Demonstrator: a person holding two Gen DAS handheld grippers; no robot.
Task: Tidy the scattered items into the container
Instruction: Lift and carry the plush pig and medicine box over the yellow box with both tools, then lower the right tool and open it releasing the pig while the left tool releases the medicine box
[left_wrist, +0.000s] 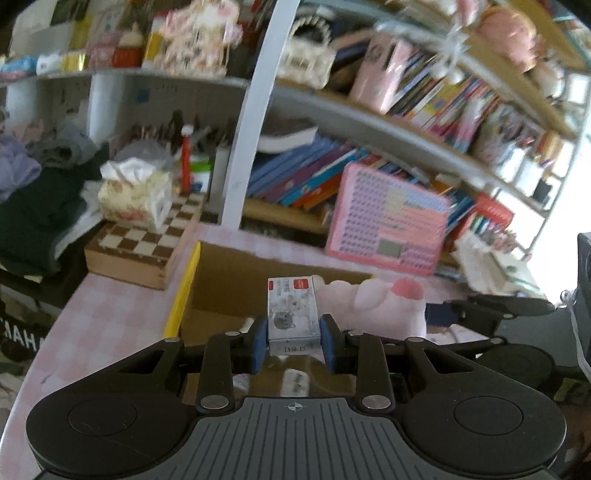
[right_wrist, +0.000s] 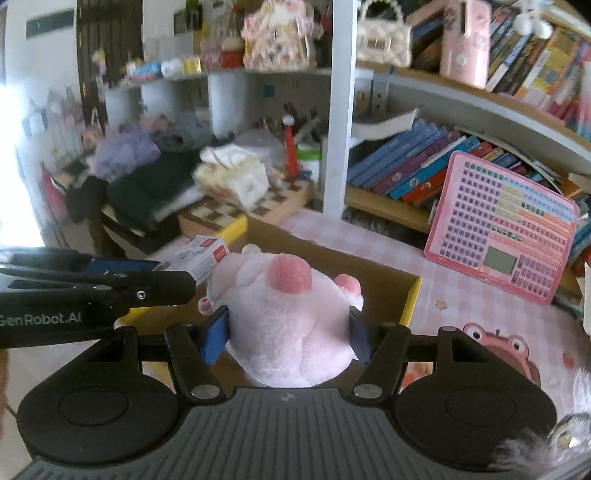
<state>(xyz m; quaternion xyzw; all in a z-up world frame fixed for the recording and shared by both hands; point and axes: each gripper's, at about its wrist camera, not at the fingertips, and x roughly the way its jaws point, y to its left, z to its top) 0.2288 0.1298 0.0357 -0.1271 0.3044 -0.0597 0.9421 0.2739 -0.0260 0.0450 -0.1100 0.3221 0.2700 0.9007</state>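
My left gripper (left_wrist: 293, 341) is shut on a small white card box (left_wrist: 293, 314) with red labels and holds it above the open cardboard box (left_wrist: 258, 273) with yellow-edged flaps. My right gripper (right_wrist: 290, 334) is shut on a pink plush pig (right_wrist: 284, 317) and holds it over the same cardboard box (right_wrist: 369, 269). The pig also shows in the left wrist view (left_wrist: 380, 306), just right of the card box. The left gripper and its card box (right_wrist: 201, 254) show at the left of the right wrist view. Small items lie on the box floor, partly hidden.
A chessboard box (left_wrist: 144, 243) with a tissue pack (left_wrist: 136, 192) stands left of the cardboard box. A pink toy tablet (right_wrist: 502, 229) leans on the bookshelf at the right. Dark clothes (left_wrist: 33, 206) pile at the far left. A frog picture (right_wrist: 498, 347) lies on the pink checked tablecloth.
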